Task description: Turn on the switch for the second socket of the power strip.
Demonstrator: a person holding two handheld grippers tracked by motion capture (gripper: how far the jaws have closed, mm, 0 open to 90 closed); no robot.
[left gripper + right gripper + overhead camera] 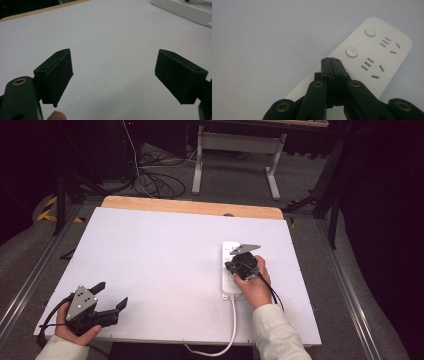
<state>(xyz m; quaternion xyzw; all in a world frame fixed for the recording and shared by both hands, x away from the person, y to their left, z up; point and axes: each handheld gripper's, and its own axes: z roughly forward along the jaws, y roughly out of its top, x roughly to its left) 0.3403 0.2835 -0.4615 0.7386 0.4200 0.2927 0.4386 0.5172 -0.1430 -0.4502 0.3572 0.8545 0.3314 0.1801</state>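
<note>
No brand, label or readable writing showed on anything; the only markings were plain socket slots and round buttons.

The right gripper (333, 65) had its two black jaws pressed flat together with nothing between them, their tips poised over the long white plastic power strip (372, 60), just beside one of its round buttons; whether the tips actually touched the strip's face could not be told. In the high view this right gripper (243, 263) sat over the middle of the power strip (229, 270), held by the person's right hand (253, 285) in a pale sleeve. The strip lay lengthwise on the right half of the flat white table top (160, 265), and its white cord (231, 330) ran off the near edge.

The left gripper (113, 75) had its jaws spread wide apart, gripping nothing, with bare white surface between the pads. In the high view the left gripper (111, 296) was at the near left corner of the table, held in the left hand (75, 327), well apart from the strip.

Beyond the white top a strip of light wood (195, 206) edged the far side, and dark cables (155, 180) lay on the grey floor past it.
</note>
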